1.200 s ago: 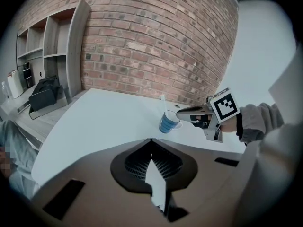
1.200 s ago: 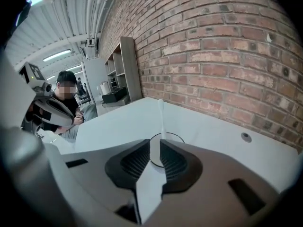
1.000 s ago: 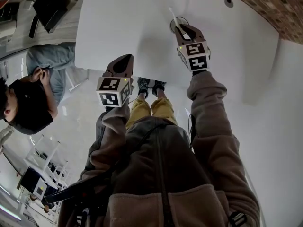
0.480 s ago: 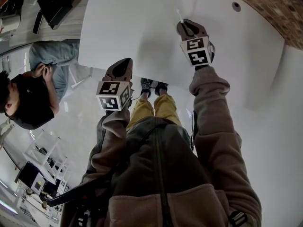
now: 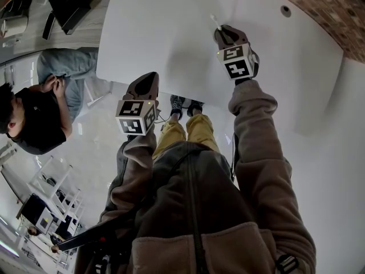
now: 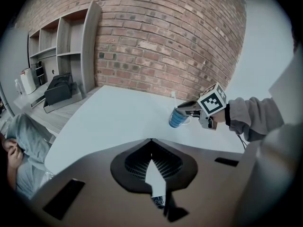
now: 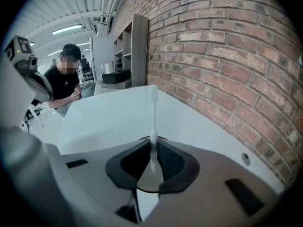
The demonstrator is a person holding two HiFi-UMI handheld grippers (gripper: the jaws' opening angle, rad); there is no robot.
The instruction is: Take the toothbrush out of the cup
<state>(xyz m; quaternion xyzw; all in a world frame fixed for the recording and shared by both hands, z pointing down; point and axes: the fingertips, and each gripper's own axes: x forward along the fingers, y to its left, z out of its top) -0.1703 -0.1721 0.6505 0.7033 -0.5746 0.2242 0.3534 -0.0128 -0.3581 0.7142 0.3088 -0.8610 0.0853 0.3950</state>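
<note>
**Clearances around the cup**

The white table (image 5: 165, 33) lies bare on every side of the blue cup (image 6: 178, 119). It is therefore open to approach from the left and from the near edge. The right gripper (image 7: 152, 148), closed on the upright toothbrush (image 7: 153, 122), fills the space over the cup's mouth. The brick wall (image 7: 222, 56) bounds the table's far side, near the cup. The left gripper (image 5: 148, 79), jaws together, sits over the table's near edge, well apart from the cup. A shelf unit (image 6: 71, 46) and a black device (image 6: 59, 91) stand beyond the table's far left end. A seated person (image 5: 34, 113) is off its left side. A small round hole (image 5: 286, 8) marks the tabletop near the wall.
</note>
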